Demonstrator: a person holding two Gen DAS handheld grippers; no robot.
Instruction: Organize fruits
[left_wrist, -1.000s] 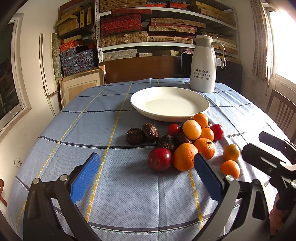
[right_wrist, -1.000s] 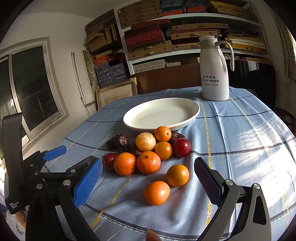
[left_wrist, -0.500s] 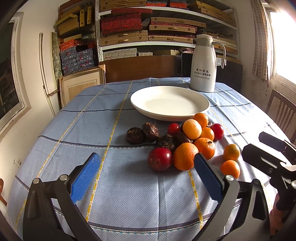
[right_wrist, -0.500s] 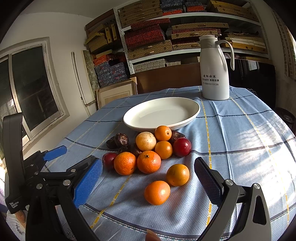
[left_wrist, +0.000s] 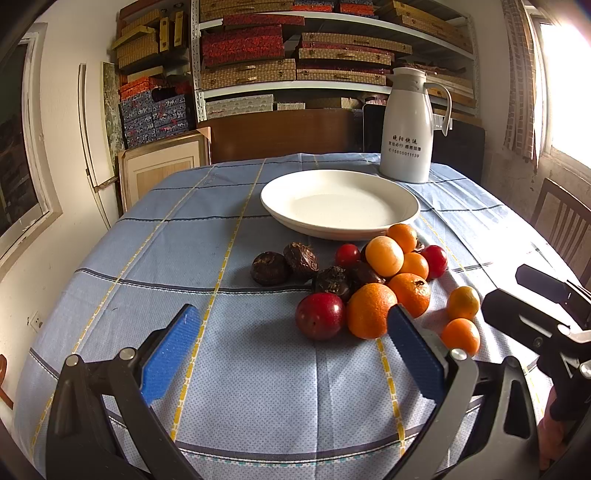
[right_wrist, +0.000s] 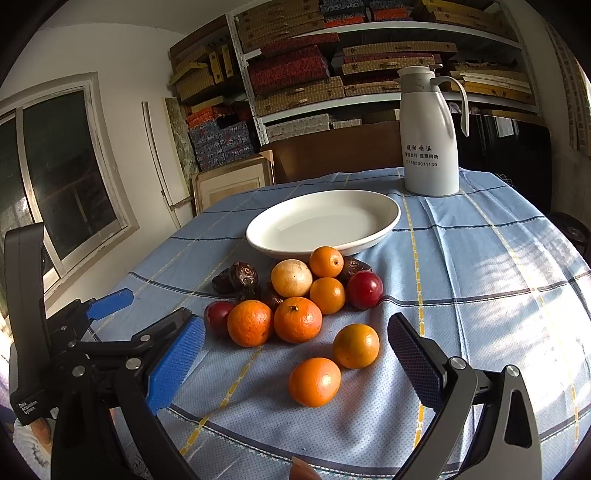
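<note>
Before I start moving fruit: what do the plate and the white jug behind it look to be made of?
Plate: looks like glazed ceramic, possibly melamine; smooth, off-white, with soft window reflections on the rim. Jug: probably painted metal or plastic body, matte white with printed lettering, and a grey, plastic-looking lid and handle. Neither can be settled from these views.

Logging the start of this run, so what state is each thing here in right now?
Left gripper: open, holding nothing.
Right gripper: open, holding nothing.
White plate: upright, no fruit in it.
White thermos jug: upright, lid on.
Nearest orange: loose on the tablecloth, apart from the pile.
</note>
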